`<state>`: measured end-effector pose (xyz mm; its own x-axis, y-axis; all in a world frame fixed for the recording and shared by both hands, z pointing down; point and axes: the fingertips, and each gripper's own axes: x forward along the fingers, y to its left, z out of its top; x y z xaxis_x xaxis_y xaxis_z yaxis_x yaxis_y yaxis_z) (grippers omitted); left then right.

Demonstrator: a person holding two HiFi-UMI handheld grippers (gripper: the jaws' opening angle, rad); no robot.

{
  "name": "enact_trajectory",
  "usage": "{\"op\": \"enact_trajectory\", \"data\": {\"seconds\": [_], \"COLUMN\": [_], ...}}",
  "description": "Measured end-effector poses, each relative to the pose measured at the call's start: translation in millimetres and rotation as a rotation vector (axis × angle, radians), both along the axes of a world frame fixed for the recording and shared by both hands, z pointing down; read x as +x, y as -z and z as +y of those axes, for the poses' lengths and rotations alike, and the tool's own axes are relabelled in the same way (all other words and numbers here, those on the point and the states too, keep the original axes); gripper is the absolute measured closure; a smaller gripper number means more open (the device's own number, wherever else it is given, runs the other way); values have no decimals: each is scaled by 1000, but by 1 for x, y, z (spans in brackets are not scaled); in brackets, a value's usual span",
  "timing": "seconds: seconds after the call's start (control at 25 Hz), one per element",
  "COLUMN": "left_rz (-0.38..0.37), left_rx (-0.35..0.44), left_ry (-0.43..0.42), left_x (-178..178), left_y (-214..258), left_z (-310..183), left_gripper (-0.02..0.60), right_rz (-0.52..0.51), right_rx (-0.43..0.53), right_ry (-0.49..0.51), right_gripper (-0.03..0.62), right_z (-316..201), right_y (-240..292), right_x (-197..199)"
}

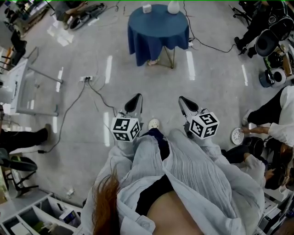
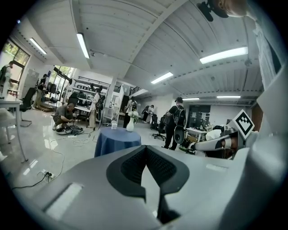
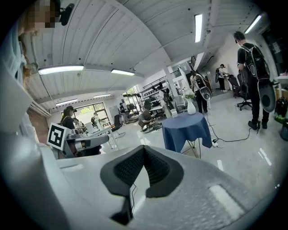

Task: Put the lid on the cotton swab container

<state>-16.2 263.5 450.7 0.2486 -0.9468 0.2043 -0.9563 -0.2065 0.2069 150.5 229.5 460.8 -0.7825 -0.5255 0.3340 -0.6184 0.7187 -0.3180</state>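
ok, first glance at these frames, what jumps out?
A round table draped in blue cloth stands alone on the open floor ahead of the person. It carries a white vase and a small white container. Nearer the camera, the left gripper and right gripper point toward it side by side, each with its jaws together and holding nothing.

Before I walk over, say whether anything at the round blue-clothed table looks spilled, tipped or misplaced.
Nothing is spilled or tipped. The round blue-clothed table stands level, a white vase and a small white container upright on it. Only a black cable trails loose across the floor beside it.
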Motion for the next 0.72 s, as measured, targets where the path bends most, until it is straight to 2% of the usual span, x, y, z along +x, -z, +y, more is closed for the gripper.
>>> {"op": "enact_trajectory", "data": {"seconds": [0.32,0.72], "left_rz": [-6,-12], "left_rx": [8,-8], "left_ry": [-33,-57], "left_x": [-38,-66], "left_y": [0,-6], "left_z": [-51,-92], "left_gripper": [565,565], "right_rz": [2,8], "right_rx": [7,-5], "right_ry": [-44,-70], "right_gripper": [592,592], "right_z": [-44,-83], "right_y": [-1,-6], "right_x": [-30,-56]}}
